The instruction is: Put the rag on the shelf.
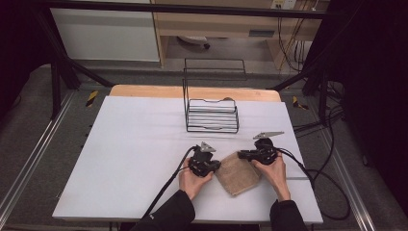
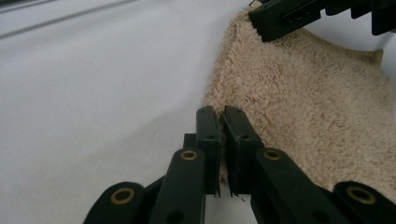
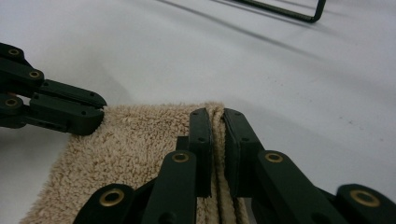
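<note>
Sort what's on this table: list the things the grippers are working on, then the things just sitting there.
In use:
- beige towel, lying flat on the white table
- left gripper, shut on the towel's edge
- right gripper, shut on the towel's opposite edge

Lying about:
- black wire rack, farther back on the table, apart from the towel and untouched

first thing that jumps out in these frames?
The beige towel near the front of the white table, with a tool pinching each of two corners: the left tool and the right tool, each shut on a towel edge. Behind it stands a black wire rack, toward the table's far edge.
</note>
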